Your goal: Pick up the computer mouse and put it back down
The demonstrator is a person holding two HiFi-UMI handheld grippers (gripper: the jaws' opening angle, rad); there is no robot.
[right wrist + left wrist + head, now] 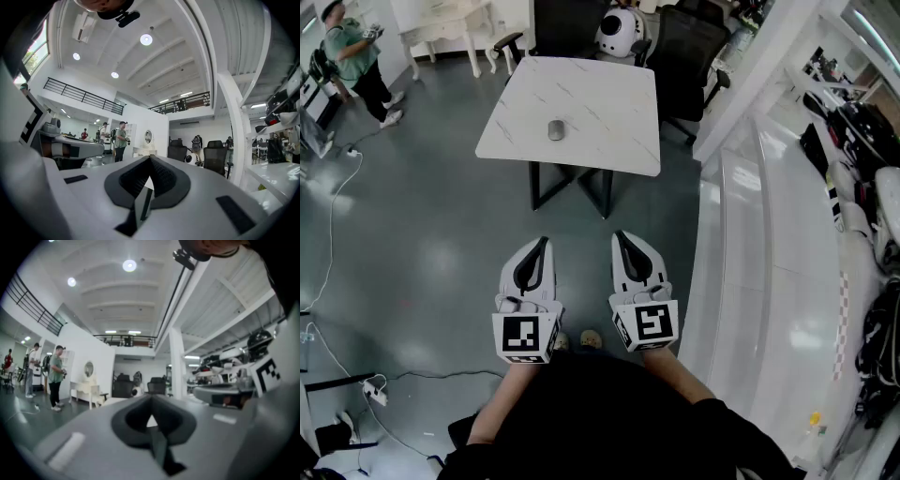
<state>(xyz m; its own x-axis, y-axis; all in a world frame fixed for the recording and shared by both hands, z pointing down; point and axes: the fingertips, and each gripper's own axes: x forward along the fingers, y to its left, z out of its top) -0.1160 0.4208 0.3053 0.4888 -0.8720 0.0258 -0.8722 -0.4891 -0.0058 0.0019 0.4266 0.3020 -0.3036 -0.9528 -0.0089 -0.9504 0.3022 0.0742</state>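
A small grey computer mouse (556, 129) lies on the white marble table (609, 141), left of its middle, in the head view. Both grippers are held level side by side well short of the table, over the grey floor. The left gripper (545, 242) is shut with nothing between its jaws, and the right gripper (620, 235) beside it is shut and empty too. In the left gripper view the left gripper (151, 398) shows its jaws meeting at the tip. The right gripper view shows the right gripper (150, 158) the same way. The mouse is hidden in both gripper views.
Black office chairs (689, 47) and a round white robot figure (621, 33) stand behind the table. A person (354, 56) stands at the far left near a white desk (441, 26). A long white counter (769, 244) runs along the right. Cables (337, 197) lie on the floor at the left.
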